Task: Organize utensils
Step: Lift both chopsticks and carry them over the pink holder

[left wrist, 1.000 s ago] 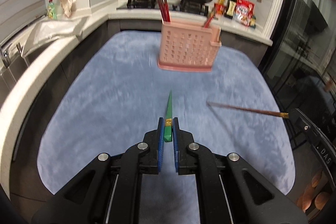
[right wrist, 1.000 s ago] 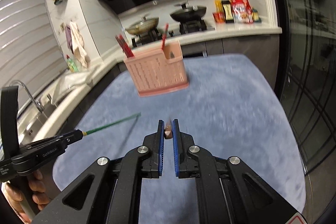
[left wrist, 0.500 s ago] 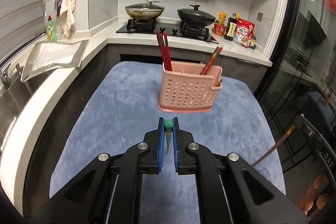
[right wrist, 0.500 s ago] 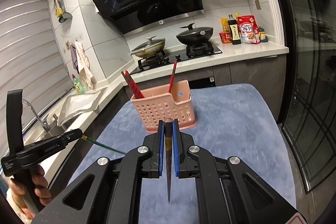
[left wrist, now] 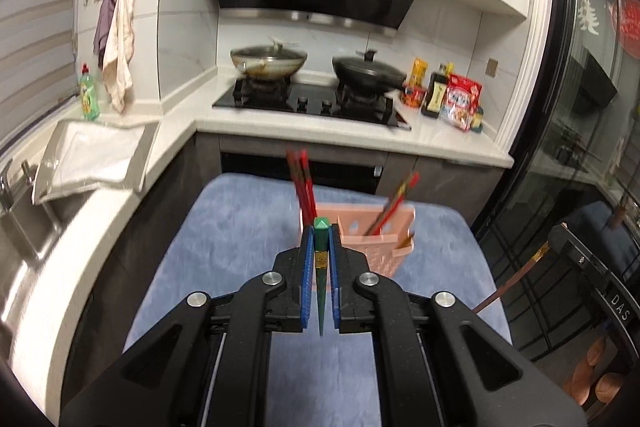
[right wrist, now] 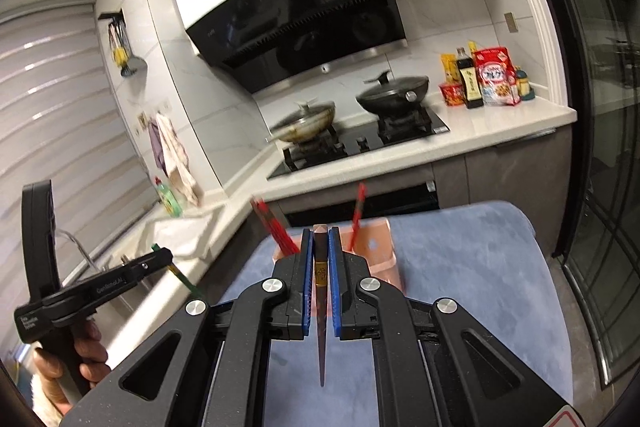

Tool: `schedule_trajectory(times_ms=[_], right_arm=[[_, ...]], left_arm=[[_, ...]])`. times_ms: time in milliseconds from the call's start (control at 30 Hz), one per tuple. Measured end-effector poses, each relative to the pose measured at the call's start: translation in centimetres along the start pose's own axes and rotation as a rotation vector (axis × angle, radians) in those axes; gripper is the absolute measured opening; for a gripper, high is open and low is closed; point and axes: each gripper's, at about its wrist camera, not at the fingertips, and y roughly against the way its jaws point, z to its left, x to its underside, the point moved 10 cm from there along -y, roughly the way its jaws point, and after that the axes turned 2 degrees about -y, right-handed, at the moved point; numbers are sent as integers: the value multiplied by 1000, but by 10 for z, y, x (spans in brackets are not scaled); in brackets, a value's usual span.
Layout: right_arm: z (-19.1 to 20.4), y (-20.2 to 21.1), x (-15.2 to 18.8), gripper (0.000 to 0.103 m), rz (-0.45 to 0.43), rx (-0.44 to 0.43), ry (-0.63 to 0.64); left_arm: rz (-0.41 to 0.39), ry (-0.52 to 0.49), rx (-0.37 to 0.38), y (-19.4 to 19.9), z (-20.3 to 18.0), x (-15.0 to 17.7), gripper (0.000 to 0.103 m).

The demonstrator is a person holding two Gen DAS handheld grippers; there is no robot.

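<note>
While the perforated pink plastic holder (left wrist: 374, 241) sits on the fuzzy blue mat (left wrist: 224, 247) with red chopsticks (left wrist: 301, 183) in it, left gripper (left wrist: 320, 247) jaws clamp a tapered green chopstick (left wrist: 321, 267); right gripper (right wrist: 321, 251) jaws clamp a dark brown chopstick (right wrist: 321, 307), tips down.

— What do the two handheld tools look like?

— The left gripper (left wrist: 320, 239) is matte black plastic: two angular arms with triangular cut-outs, each with round silver screws (left wrist: 271, 278) at its pivots. Its fingers carry ribbed blue pads (left wrist: 306, 283).

— And the other one?

— The right gripper (right wrist: 321, 239) has the same build, with the same blue pads and silver screws, plus a red-edged sticker at its lower corner.

— Any markings?

— From the right wrist view, the left tool shows small white lettering along its side, too fine to read, and a black pistol-style handle wrapped by a hand (right wrist: 74, 363).
</note>
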Motion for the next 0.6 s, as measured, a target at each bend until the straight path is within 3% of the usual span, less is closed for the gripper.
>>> schedule_trajectory(times_ms=[367, 600], right_arm=[[16, -42, -87, 7, -114, 24, 36], [11, -82, -109, 7, -129, 49, 38]], left_arm=[[-127, 9, -3, -20, -8, -96, 7], [-157, 3, -15, -40, -11, -119, 7]])
